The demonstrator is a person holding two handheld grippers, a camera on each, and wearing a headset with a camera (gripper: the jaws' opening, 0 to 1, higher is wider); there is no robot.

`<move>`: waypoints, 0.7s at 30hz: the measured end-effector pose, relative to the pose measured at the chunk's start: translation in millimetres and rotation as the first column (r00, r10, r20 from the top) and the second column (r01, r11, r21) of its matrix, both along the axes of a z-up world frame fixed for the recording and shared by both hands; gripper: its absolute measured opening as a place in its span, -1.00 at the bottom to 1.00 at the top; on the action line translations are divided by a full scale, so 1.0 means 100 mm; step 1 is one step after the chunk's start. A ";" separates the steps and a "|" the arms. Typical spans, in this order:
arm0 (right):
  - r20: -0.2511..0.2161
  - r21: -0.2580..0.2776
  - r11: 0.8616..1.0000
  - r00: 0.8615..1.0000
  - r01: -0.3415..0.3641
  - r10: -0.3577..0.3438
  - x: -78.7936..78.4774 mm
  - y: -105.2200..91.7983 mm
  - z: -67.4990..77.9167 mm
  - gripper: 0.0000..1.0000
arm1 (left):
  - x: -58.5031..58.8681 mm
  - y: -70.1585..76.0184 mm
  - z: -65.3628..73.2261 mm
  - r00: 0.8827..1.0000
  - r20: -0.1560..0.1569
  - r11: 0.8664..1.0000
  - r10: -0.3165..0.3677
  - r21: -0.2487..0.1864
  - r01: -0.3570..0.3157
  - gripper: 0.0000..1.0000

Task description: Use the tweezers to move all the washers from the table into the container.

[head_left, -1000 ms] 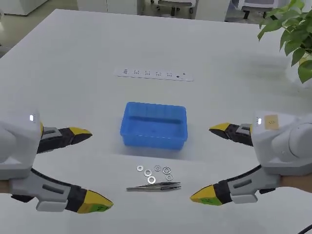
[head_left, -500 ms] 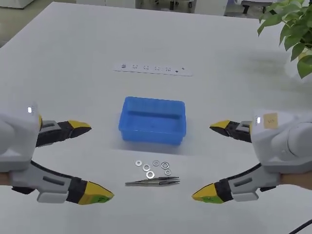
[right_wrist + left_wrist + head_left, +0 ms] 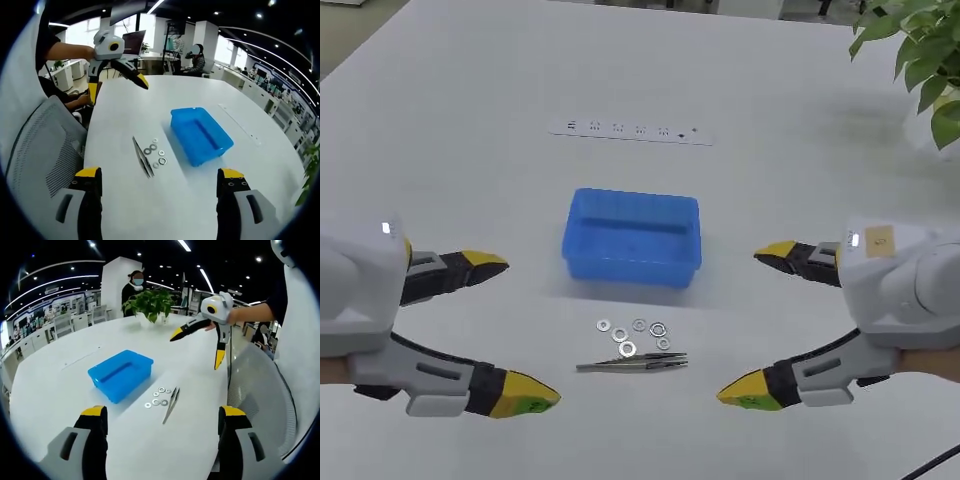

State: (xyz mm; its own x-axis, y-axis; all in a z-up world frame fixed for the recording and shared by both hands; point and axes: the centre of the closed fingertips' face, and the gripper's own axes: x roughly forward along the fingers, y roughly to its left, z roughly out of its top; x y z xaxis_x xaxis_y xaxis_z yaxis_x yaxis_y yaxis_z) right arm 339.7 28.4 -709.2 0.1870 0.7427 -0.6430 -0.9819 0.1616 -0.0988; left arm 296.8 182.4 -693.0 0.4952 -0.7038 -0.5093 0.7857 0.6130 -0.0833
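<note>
Metal tweezers (image 3: 632, 363) lie flat on the white table, with several small washers (image 3: 632, 333) loose just behind them. A blue plastic container (image 3: 632, 235) stands further back, nothing visible inside. My left gripper (image 3: 528, 330) hovers open to the left of the tweezers, and my right gripper (image 3: 740, 324) hovers open to their right, both apart from them. In the left gripper view the tweezers (image 3: 171, 405), washers (image 3: 159, 396) and container (image 3: 120, 374) lie ahead of the open jaws. The right gripper view shows the tweezers (image 3: 142, 156) and washers (image 3: 155, 152) beside the container (image 3: 201, 135).
A white power strip (image 3: 630, 131) lies flat behind the container. A green plant (image 3: 920, 60) stands at the far right corner. A grey mesh chair (image 3: 35, 150) sits at the table's near edge. Other people are at desks in the background.
The head camera has tilted, so the table items sit slightly higher in the picture. Both grippers stay open in about the same places; tweezers and washers have not moved.
</note>
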 end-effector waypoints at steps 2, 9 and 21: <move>0.000 0.000 1.000 1.000 -0.002 0.002 -0.01 0.01 0.00 0.92 | 0.00 0.00 0.01 1.000 0.000 1.000 0.003 -0.007 -0.003 0.94; -0.002 0.005 1.000 1.000 -0.009 0.009 -0.03 0.03 0.01 0.90 | 0.00 0.04 -0.02 1.000 0.001 1.000 0.016 0.015 -0.016 0.92; -0.027 -0.008 1.000 0.999 -0.028 0.028 -0.05 0.08 -0.10 0.80 | 0.03 -0.03 -0.11 1.000 0.020 1.000 0.009 0.026 -0.010 0.89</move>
